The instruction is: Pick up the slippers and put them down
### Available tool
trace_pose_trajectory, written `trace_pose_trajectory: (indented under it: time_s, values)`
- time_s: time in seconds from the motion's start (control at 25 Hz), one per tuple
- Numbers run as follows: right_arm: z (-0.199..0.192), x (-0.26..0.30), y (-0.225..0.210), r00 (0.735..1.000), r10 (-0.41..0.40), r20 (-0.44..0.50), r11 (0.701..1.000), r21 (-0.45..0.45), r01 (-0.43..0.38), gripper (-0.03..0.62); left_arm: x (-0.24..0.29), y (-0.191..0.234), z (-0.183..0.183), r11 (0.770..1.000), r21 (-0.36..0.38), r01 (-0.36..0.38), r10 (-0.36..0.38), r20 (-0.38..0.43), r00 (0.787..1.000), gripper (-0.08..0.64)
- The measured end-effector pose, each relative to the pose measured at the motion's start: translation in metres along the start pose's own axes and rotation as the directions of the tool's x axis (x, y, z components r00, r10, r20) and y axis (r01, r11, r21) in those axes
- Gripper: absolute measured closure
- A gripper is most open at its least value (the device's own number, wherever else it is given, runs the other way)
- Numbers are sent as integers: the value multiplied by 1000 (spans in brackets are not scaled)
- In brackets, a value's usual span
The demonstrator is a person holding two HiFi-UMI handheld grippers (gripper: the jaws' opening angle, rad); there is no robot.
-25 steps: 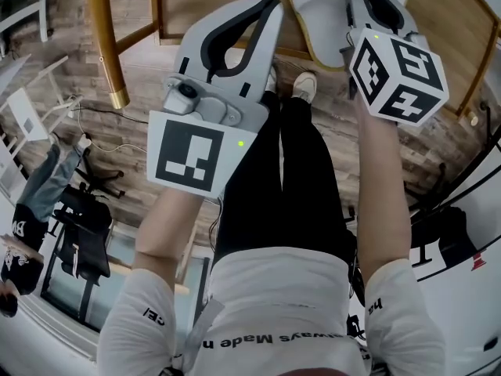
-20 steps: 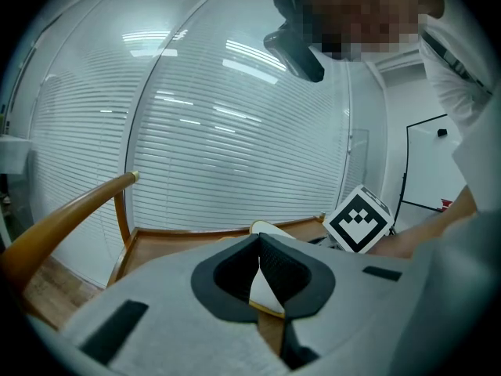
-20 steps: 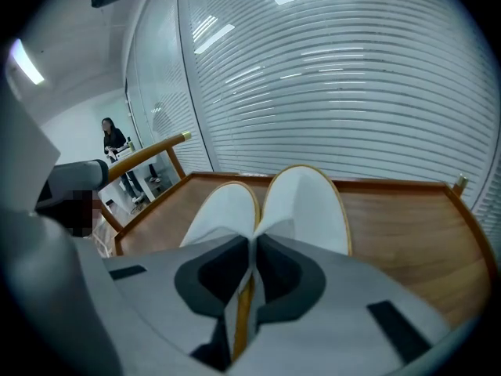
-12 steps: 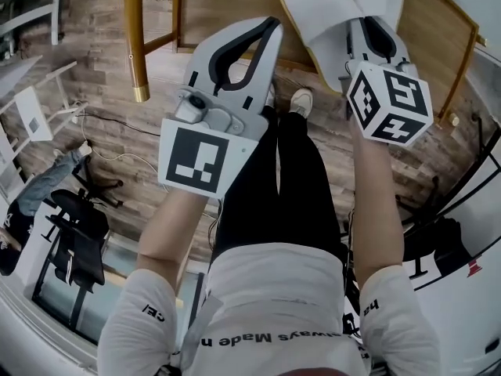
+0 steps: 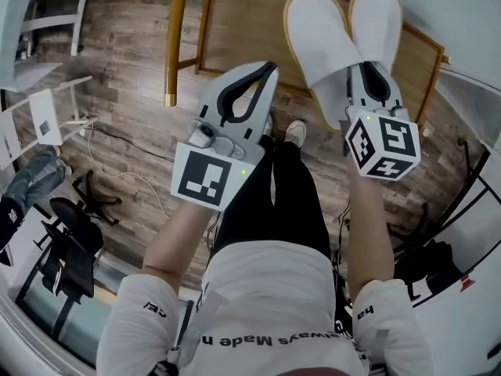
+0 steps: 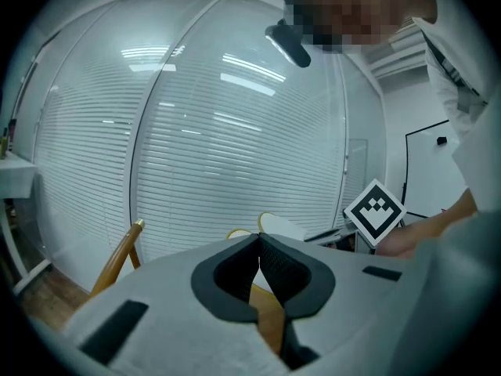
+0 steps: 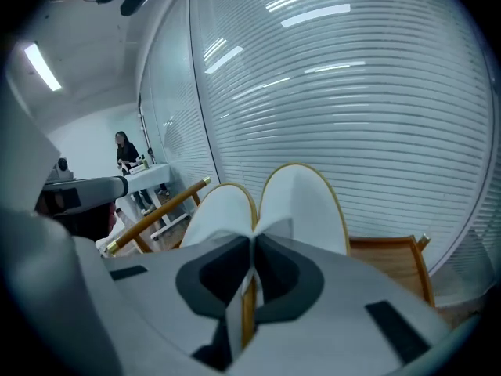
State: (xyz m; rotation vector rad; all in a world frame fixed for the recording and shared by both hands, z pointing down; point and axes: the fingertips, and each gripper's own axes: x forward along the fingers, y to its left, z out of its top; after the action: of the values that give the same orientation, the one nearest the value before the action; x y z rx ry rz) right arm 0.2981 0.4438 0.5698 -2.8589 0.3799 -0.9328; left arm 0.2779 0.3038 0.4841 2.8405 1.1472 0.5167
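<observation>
Lifted higher than a second ago, the pair of flat white fabric slippers with tan edging (image 5: 337, 34) fans toward 12 o'clock above the brown wood-grain tabletop (image 5: 235, 22). The right gripper (image 5: 362, 67), its jaws just closing, pinches their heels. At its 9 o'clock, the left gripper (image 5: 268, 69) is closed and empty.

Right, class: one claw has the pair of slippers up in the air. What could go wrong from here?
The right claw, its jaws just closed, pinches only the thin edges where the two slippers meet, so one could slide out and fall.
The left claw is shut and empty, so nothing would catch a drop.
The slippers seem to hang over the wooden table; lowered carelessly, they might catch its rim.
</observation>
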Motion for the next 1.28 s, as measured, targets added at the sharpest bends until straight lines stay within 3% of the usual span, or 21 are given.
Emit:
trace_pose_trajectory:
  time_s: [0.88,1.28]
  values:
    - [171,-169,58,981,86,173,993,-90,-72,568,-114,-59,190,999,19,-34,31,158,987,549]
    - [212,-255,70,965,103,240,992,-96,-82,569,-168,-100,247,997,55,-46,33,222,975,549]
